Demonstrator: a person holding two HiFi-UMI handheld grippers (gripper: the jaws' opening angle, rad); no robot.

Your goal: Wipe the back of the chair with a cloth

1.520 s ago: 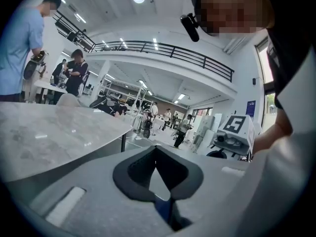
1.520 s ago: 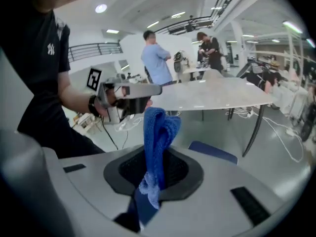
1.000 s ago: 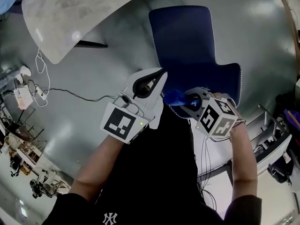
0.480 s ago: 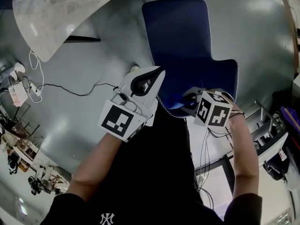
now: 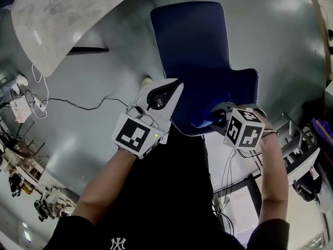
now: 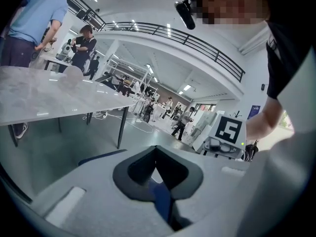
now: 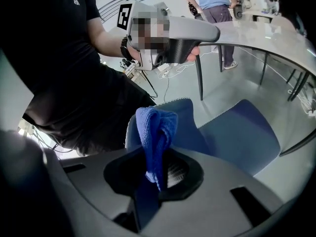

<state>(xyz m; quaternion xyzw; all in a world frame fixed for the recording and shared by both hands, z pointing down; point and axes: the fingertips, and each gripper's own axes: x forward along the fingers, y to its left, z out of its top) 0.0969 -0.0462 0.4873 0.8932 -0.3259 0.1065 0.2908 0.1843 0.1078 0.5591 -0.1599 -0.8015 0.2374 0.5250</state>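
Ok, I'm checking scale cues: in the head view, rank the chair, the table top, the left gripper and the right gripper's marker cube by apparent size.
1. chair
2. table top, cut off by the frame, so this rank is unsure
3. left gripper, nearer the camera
4. marker cube

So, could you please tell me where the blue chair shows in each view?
Head view: chair, upper centre.
Left gripper view: chair, a blue sliver low left of centre, seemingly also between the tongs.
Right gripper view: chair right of centre, behind the cloth.
Shared landmark: the white table.
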